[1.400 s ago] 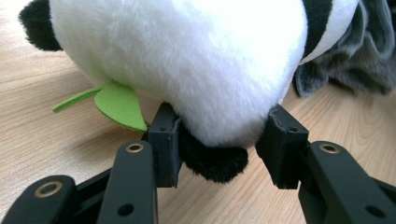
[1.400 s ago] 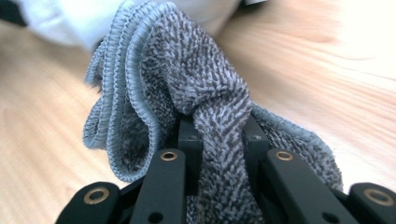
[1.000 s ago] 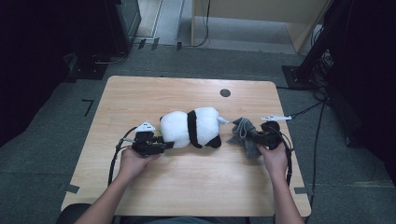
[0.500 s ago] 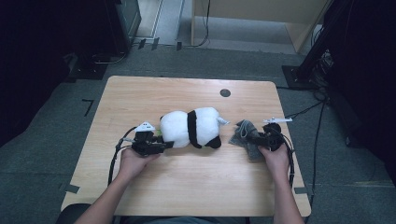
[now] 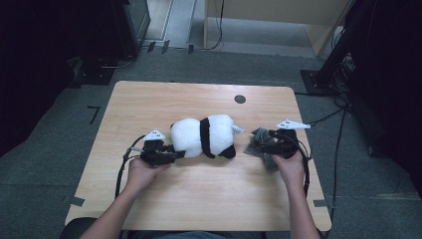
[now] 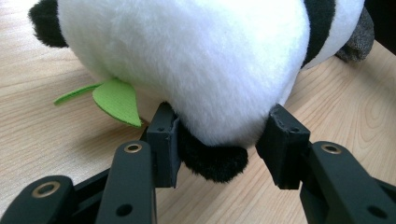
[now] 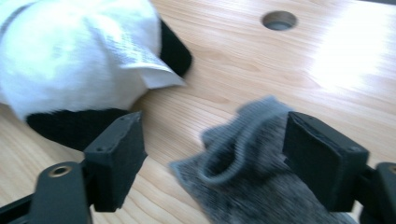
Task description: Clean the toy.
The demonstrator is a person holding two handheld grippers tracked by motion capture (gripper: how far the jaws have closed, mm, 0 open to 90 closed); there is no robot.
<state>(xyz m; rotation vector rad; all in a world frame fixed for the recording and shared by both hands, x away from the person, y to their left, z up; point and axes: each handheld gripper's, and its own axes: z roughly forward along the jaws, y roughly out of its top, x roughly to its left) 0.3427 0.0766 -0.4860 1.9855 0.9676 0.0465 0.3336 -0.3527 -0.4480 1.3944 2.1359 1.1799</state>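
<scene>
Here, my left hand-held gripper is clenched on the plush panda, its two black jaws pressing into the white fur at the toy's rounded end with a black paw tucked between them, as the left gripper view shows; the panda lies on its side near the middle of the wooden surface, with that held end toward nine o'clock in the high view and its other end toward three o'clock; a green felt leaf sticks out from under the plush just beside my left jaw and rests on the wood; my right hand-held gripper stands released, its jaws having just been opening, and in the right gripper view the grey knit sock lies crumpled on the surface between the spread jaws without either pad pressing on it; the sock sits just beside the panda at its three o'clock; a white fabric tag hangs off the plush above the sock; a round cable hole sits in the surface toward twelve o'clock, well apart from everything else.
</scene>
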